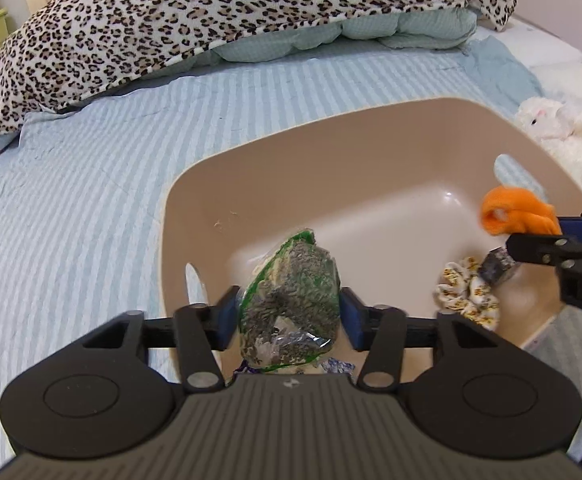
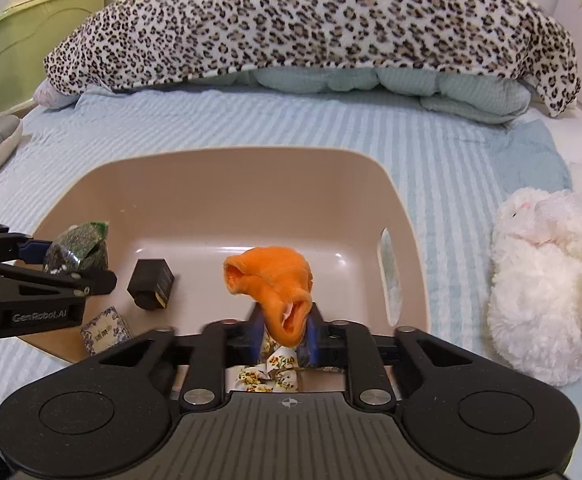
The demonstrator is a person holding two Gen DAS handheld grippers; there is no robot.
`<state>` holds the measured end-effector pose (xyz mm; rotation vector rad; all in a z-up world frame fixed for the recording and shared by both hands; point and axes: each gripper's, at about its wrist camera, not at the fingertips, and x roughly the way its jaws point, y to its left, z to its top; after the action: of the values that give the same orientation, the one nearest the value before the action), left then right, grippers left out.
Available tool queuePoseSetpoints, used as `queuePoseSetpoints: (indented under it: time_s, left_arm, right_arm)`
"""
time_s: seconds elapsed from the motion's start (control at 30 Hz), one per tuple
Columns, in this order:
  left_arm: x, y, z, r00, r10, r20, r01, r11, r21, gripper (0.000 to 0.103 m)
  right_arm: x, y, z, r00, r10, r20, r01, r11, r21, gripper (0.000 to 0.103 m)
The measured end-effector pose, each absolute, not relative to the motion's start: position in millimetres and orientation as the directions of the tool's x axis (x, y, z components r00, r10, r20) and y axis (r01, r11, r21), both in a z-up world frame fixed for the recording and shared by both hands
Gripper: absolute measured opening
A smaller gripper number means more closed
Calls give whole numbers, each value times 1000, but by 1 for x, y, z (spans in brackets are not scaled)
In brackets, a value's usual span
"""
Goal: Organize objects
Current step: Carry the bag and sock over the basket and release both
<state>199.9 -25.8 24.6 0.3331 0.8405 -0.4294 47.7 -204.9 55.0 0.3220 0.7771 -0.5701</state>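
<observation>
**Both tools loaded above the beige bin**

The left tool (image 1: 289,316) pinches a crinkly clear packet of dark seeds (image 1: 291,300), green-edged and lumpy, between its blue pads, over the near left part of the bin (image 2: 251,168). The right tool (image 2: 283,332) is clamped on a soft orange cloth piece (image 2: 275,280), fleecy and folded into a rounded wad, over the bin's near edge.

Below the right tool lies a gathered floral fabric scrunchie (image 2: 269,374). On the smooth, glossy bin floor sit a small patterned box (image 2: 105,330) and a dark box-shaped item (image 2: 151,282), tipped on an edge. The bin is rounded plastic with a slot handle (image 2: 387,276).

It rests on a bed with a ribbed pale-blue striped cover (image 2: 431,148). Right of it lies a fluffy white plush toy (image 2: 547,280). Farther back, a leopard-print blanket (image 2: 311,20) drapes over quilted mint bedding (image 2: 371,80); a green plastic crate (image 2: 31,28) stands far left.
</observation>
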Motion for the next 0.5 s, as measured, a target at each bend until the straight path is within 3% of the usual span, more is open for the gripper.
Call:
queuePoseSetpoints:
  time_s: [0.03,0.1,0.23,0.37,0.5]
  left_arm:
    - [197,-24,29,599,-233,-766,488,865,118,63]
    - [189,-22,40,625,-230,-746,479,867,134,69]
    - [172,-13,60,650,-242,-721,473,871,134,73]
    - [154,-1,71,671,-238,-702,457,878,140,77]
    - [136,14,72,664,-251,-704,458,881,119,78]
  right_arm:
    - [45,-203,59,580,-369,-726,593,802,66,43]
    - [36,-199,67,591,-389,-706,601,797,63,60]
    - [18,-187,82,601,-411,-686,602,797,49,66]
    - [-1,-181,91,608,-396,-688,604,793,77,80]
    - [-20,-179,92,606,-362,-708,610,783,122,81]
